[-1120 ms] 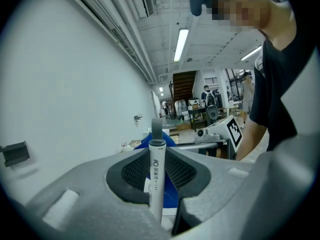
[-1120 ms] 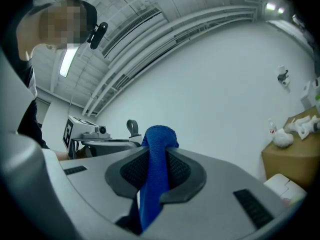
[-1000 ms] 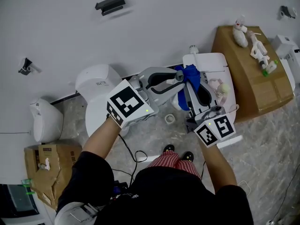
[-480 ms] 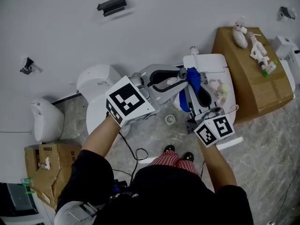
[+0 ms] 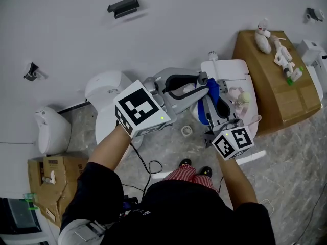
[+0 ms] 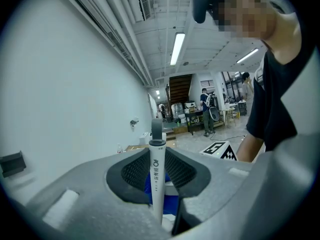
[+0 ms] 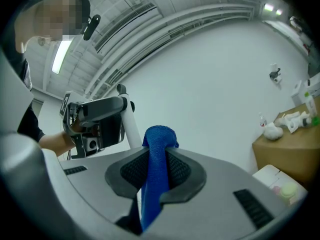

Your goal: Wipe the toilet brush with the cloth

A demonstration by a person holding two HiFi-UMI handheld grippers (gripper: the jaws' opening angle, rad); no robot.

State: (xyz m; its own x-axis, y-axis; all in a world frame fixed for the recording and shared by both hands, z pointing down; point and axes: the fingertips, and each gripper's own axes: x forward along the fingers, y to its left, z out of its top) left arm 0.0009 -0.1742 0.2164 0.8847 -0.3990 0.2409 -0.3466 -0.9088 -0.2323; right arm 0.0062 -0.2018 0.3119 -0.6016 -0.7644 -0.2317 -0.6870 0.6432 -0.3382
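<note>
My left gripper (image 6: pixel 157 167) is shut on the white handle of the toilet brush (image 6: pixel 157 180), which stands upright between its pads. The brush head is hidden. My right gripper (image 7: pixel 156 167) is shut on a blue cloth (image 7: pixel 157 159) that bulges out past the jaw tips. In the head view the left gripper (image 5: pixel 199 80) reaches in from the left and the right gripper (image 5: pixel 214 90) from below, and their tips meet where the blue cloth (image 5: pixel 211 92) sits. From the right gripper view, the brush handle (image 7: pixel 131 126) rises just behind the cloth, beside the left gripper (image 7: pixel 97 120).
A white toilet (image 5: pixel 231 68) stands right behind the grippers, another white fixture (image 5: pixel 104 88) to the left. A cardboard box (image 5: pixel 271 86) with toys is on the right. A small white round holder (image 5: pixel 186 130) and a cable (image 5: pixel 148 166) lie on the floor by my feet.
The left gripper has risen a little with the brush handle. The right gripper has sunk slightly with the cloth, which now looks narrower against the handle.
</note>
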